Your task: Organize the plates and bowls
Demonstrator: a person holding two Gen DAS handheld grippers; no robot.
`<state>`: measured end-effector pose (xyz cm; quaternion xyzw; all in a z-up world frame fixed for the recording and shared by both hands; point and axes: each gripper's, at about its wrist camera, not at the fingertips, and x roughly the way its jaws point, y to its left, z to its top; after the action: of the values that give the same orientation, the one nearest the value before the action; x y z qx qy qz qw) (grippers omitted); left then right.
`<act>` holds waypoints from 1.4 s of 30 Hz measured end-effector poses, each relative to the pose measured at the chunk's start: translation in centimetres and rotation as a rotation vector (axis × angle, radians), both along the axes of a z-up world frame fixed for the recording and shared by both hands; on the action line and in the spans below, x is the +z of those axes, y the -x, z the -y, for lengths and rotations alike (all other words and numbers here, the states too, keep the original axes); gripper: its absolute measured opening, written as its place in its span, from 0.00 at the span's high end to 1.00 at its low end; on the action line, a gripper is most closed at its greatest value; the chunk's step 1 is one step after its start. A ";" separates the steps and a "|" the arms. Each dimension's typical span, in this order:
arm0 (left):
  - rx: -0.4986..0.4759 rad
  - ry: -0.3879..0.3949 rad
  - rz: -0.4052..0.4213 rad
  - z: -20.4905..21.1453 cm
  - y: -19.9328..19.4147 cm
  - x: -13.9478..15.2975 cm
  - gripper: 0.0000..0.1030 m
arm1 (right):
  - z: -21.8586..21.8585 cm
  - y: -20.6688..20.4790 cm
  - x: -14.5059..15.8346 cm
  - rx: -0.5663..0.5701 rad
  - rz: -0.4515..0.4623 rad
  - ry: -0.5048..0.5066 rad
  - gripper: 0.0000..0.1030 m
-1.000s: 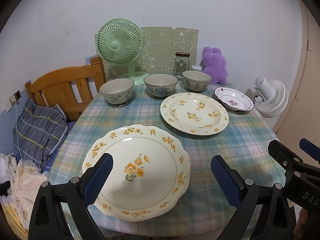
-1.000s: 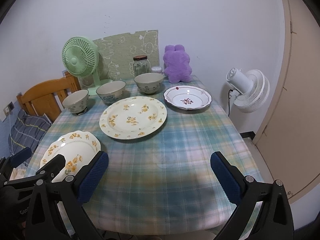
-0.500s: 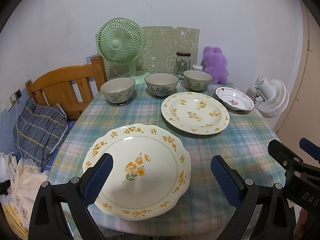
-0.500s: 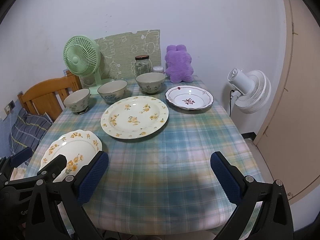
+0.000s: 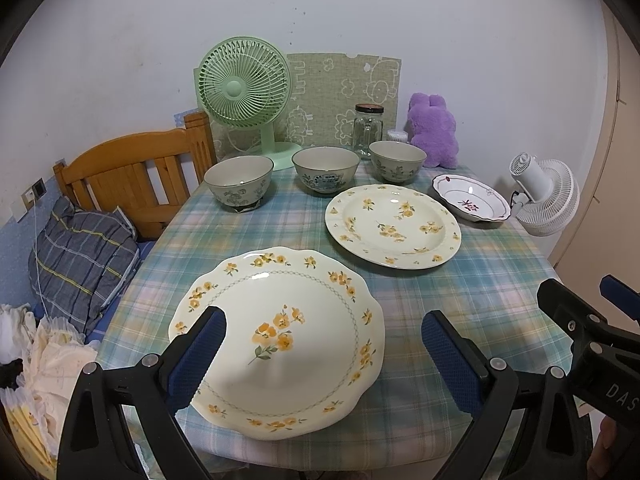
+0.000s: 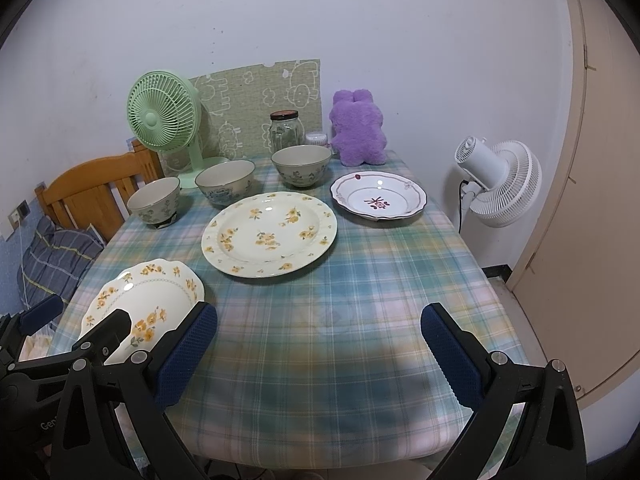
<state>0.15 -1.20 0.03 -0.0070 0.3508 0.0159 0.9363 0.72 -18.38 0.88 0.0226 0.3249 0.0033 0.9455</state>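
A scalloped cream plate with yellow flowers (image 5: 280, 340) lies at the table's near left; it also shows in the right wrist view (image 6: 144, 300). A larger round flowered plate (image 5: 392, 226) (image 6: 270, 234) lies mid-table. A white dish with a maroon motif (image 5: 472, 202) (image 6: 378, 200) sits at the right. Three bowls (image 5: 240, 184) (image 5: 325, 170) (image 5: 397, 161) stand in a row behind. My left gripper (image 5: 322, 356) is open above the scalloped plate's near edge. My right gripper (image 6: 318, 354) is open and empty over bare cloth.
A green fan (image 5: 244, 88), glass jar (image 5: 367, 131) and purple plush (image 5: 434, 130) stand at the table's back. A wooden headboard (image 5: 132, 176) and bedding (image 5: 80, 256) lie left. A white fan (image 6: 498, 184) stands right of the table.
Both views have shifted slightly forward and down toward the table. Both grippers stay open; no dish has moved.
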 end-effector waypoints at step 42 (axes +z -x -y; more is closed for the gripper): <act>-0.011 -0.056 -0.113 -7.2 -6.5 -1.3 0.10 | -7.0 -5.9 -0.6 0.020 -0.098 -0.030 0.01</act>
<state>6.62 5.99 -1.27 0.0219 0.4025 0.0211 0.9149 6.63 -11.42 0.31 0.0336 0.3709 0.0166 0.9279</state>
